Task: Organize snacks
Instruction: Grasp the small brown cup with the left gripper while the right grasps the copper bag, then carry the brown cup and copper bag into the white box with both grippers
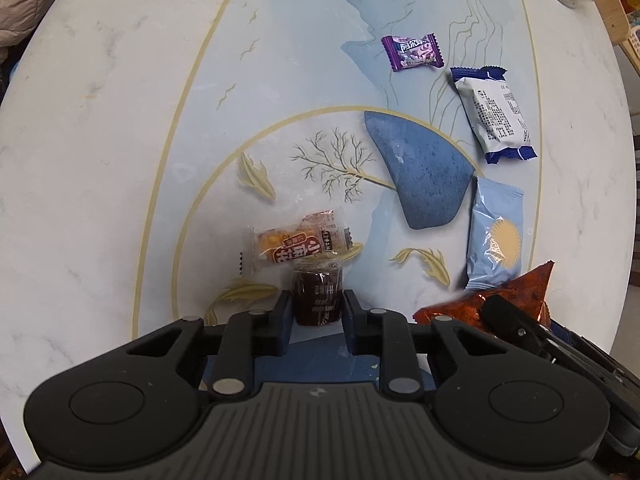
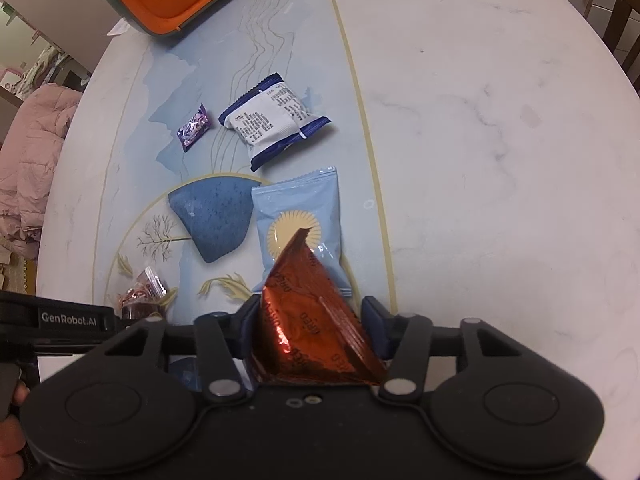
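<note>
Step in hand: pickup of 2 snacks off the bench (image 1: 100, 128). My left gripper (image 1: 316, 314) jaws clench the dark jelly cup (image 1: 318, 296); my right gripper (image 2: 310, 328) jaws grasp the orange packet (image 2: 316, 320). Next, I judge: lift both clear, carry to a grouping spot.

A round marble table (image 2: 500, 128) carries a pale blue painted centre with gold lines, fish and a bare tree. Past its left edge lies a pink quilt (image 2: 28, 152); a dark wooden chair (image 2: 626, 28) stands beyond its far right edge.
</note>
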